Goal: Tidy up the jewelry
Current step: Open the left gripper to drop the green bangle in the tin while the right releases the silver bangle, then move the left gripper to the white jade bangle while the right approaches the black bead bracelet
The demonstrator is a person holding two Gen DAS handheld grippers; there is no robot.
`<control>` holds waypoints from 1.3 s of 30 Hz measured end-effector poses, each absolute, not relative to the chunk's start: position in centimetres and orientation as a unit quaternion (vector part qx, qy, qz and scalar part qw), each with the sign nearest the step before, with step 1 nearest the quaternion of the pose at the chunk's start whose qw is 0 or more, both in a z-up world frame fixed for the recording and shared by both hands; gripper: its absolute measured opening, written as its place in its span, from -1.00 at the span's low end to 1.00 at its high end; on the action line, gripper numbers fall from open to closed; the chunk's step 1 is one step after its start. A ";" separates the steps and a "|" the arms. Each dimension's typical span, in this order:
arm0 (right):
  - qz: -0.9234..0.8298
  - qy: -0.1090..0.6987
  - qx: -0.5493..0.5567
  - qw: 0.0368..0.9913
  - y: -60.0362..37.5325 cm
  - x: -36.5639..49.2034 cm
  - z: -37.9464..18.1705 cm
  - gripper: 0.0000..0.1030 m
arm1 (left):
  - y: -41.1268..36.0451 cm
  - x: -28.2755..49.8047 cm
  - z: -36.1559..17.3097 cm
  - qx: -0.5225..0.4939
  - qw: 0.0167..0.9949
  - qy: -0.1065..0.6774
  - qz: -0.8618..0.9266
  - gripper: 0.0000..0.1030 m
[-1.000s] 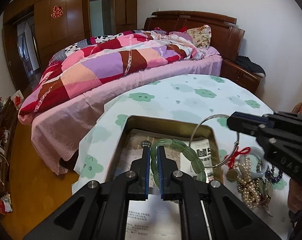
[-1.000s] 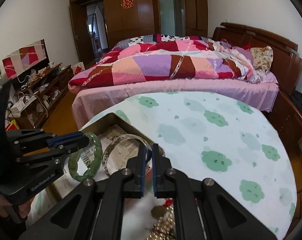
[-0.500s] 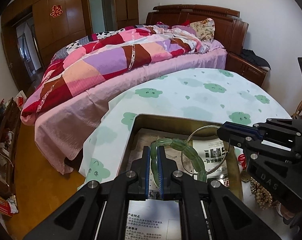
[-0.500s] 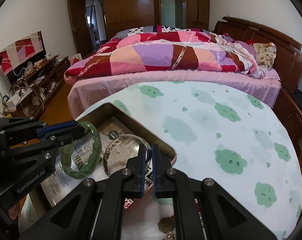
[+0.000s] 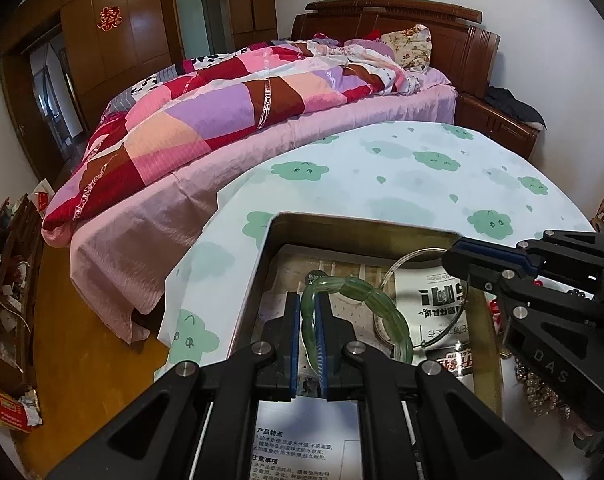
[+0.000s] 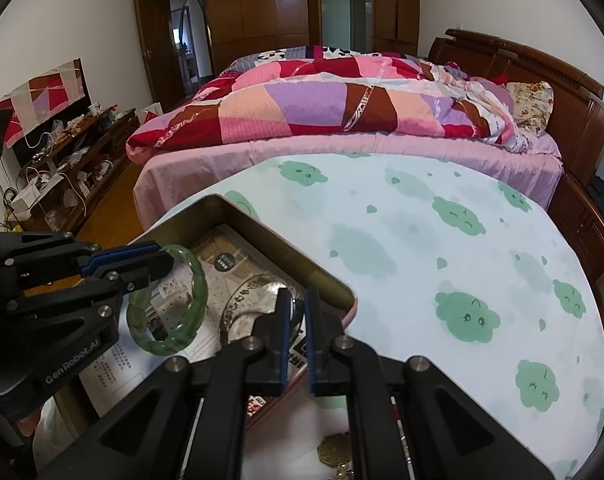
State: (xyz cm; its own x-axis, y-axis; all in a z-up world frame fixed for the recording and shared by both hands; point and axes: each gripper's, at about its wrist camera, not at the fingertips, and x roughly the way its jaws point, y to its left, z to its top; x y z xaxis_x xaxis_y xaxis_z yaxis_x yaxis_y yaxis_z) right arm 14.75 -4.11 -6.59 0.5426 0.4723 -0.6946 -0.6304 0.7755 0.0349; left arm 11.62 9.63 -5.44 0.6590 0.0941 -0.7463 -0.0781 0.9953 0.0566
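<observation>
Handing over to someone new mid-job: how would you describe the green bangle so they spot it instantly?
Find the round table with the cloud-print cloth, then the open metal tin at its near edge. Held over the tin, pinched in the left gripper, is the green bangle: thick, translucent and segmented, unlike the thin silver bangle beside it in the right gripper.

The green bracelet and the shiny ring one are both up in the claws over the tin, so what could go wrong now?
1. The left claw pinches the green bracelet only at one edge; it could slip and hit the tin.
2. The right claw holds the thin silver bangle close beside it, so the two might knock together or hook when let go.
3. Both claws crowd the same tin and could bump each other.
</observation>
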 end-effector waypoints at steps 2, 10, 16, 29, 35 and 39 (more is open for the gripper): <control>0.316 0.358 -0.111 0.871 -4.1 14.8 -6.7 -0.83 | 9.7 11.6 -5.5 0.011 0.911 0.410 0.052 -0.85; 0.317 0.355 -0.104 0.873 -4.3 14.8 -7.0 -0.81 | 9.5 11.7 -5.5 0.019 0.910 0.411 0.052 -0.81; 0.315 0.354 -0.102 0.875 -4.7 14.6 -7.0 -0.34 | 9.3 11.2 -4.9 0.018 0.913 0.403 0.061 0.00; 0.310 0.348 -0.079 0.881 -7.7 12.6 -6.1 0.01 | 8.3 8.4 -3.3 -0.004 0.928 0.366 0.065 0.26; 0.291 0.345 -0.065 0.890 -12.1 11.2 -6.0 0.14 | 5.2 6.2 -3.4 0.001 0.932 0.360 0.040 0.26; 0.253 0.351 -0.047 0.900 -16.4 10.8 -6.4 0.16 | 3.1 5.3 -3.8 0.007 0.932 0.361 0.021 0.26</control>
